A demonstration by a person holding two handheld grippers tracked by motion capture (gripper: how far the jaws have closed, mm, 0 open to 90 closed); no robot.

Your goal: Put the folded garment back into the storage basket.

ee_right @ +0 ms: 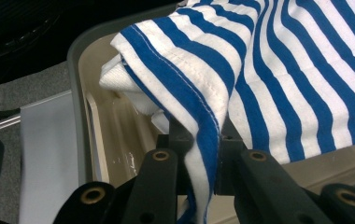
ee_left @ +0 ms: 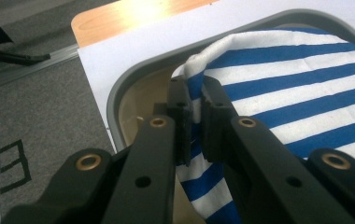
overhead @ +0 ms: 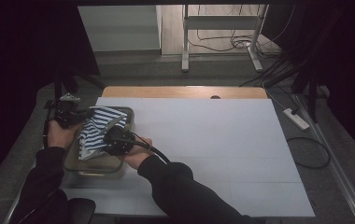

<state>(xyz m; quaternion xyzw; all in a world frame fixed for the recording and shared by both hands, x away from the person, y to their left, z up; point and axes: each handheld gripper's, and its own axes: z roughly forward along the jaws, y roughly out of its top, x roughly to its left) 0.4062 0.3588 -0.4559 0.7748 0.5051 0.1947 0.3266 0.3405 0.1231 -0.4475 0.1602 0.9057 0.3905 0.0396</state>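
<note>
High view: striped cloth over the tub at the table's left — both grippers on it. Left gripper view: jaws clamped on an edge. Right gripper view: clamped on a hem — lowering in half done, release left.

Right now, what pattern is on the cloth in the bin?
Blue and white stripes on the cloth, clearest in the right gripper view.
</note>
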